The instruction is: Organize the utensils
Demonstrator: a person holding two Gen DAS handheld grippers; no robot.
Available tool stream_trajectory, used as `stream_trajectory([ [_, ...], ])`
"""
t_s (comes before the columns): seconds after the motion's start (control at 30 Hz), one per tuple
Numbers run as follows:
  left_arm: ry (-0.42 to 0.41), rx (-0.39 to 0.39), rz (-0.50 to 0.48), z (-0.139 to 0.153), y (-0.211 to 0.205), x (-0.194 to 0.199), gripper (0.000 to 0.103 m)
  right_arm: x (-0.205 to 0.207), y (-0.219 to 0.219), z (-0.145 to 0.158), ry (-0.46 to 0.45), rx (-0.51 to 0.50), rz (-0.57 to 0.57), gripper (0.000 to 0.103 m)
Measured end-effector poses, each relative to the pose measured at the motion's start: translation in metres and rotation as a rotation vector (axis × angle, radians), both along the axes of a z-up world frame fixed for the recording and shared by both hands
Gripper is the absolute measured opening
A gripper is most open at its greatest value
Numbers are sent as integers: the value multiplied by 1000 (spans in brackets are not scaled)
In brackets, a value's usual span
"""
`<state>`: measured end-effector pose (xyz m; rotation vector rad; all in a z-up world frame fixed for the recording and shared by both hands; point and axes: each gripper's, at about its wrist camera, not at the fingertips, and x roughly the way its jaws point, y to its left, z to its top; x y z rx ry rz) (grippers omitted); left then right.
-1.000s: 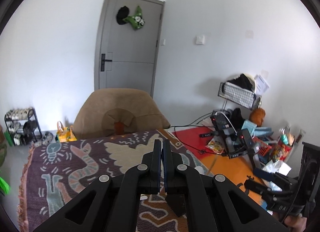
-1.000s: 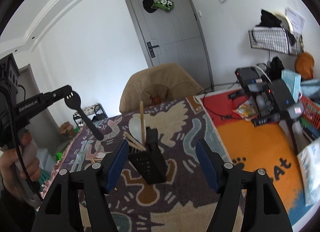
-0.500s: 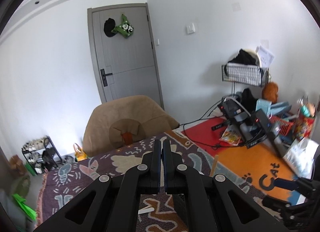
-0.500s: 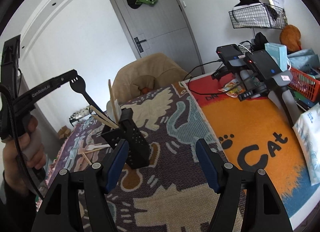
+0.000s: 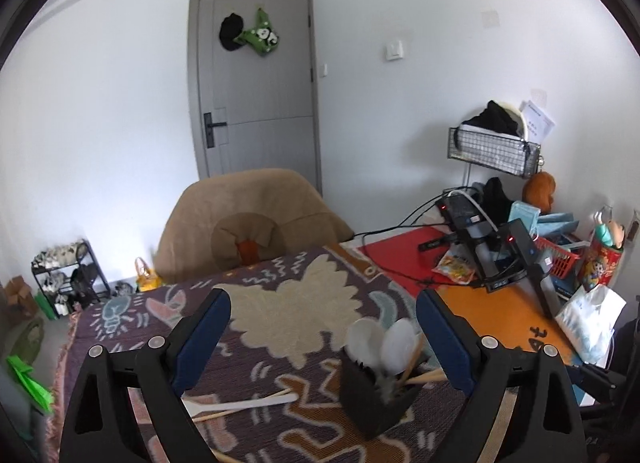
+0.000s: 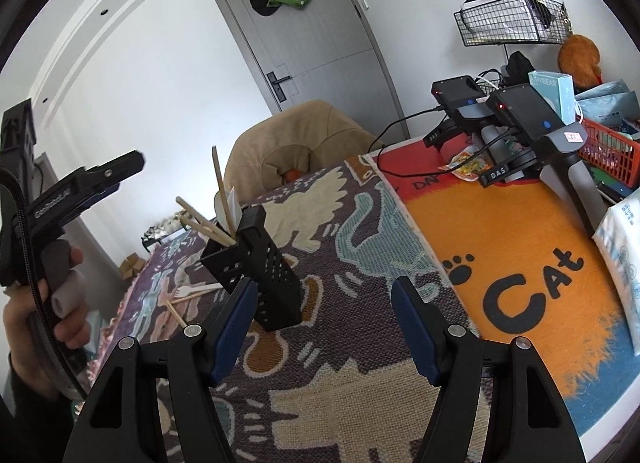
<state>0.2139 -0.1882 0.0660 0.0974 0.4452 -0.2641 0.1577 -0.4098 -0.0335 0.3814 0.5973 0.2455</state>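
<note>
A black perforated utensil holder (image 5: 376, 403) stands on the patterned cloth (image 5: 296, 311) with white spoons (image 5: 364, 339) and wooden chopsticks (image 5: 416, 355) in it. My left gripper (image 5: 322, 297) hovers above and behind it, jaws opening, nothing between them. A grey blur (image 5: 386, 387) sits in the holder's mouth; I cannot tell what it is. My right gripper (image 6: 324, 285) is open and empty, its left finger close to the holder (image 6: 260, 263). The left gripper (image 6: 126, 175) shows side-on, held by a hand (image 6: 60, 303). A white fork (image 6: 196, 290) and a loose chopstick (image 6: 176, 309) lie on the cloth.
A tan chair (image 5: 244, 223) stands behind the table. On the right is an orange cat mat (image 6: 520, 255) with docked devices (image 6: 520, 111), cables, a red basket (image 6: 612, 151) and a white bag (image 6: 624, 247). A shoe rack (image 5: 68, 275) stands on the floor at the left.
The left jaws were shut on a black fork; they now stand wide apart and the fork is gone from them. The left gripper has come over the holder. The right gripper has sunk lower.
</note>
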Motion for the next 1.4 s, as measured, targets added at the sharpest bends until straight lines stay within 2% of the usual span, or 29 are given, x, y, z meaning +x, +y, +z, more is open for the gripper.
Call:
stream_trajectory([
  [0.43, 75, -24, 118, -25, 74, -4, 94, -1, 37, -1, -4, -30, 57, 69],
  [1.03, 221, -114, 226, -71, 159, -1, 93, 7, 103, -16, 21, -75, 170, 69],
  [1.07, 234, -125, 227, -75, 165, 1, 91, 7, 107, -17, 20, -80, 183, 69],
  [1.13, 267, -142, 238, -83, 175, 5, 76, 6, 115, -18, 19, -90, 202, 69],
  [1.23, 321, -185, 242, -96, 190, 10, 62, 6, 127, -20, 21, -96, 237, 69],
  [1.37, 372, -244, 247, -109, 206, 16, 52, 8, 143, -21, 28, -118, 273, 63],
  [1.4, 391, -268, 249, -114, 211, 19, 46, 9, 147, -21, 30, -128, 284, 62],
])
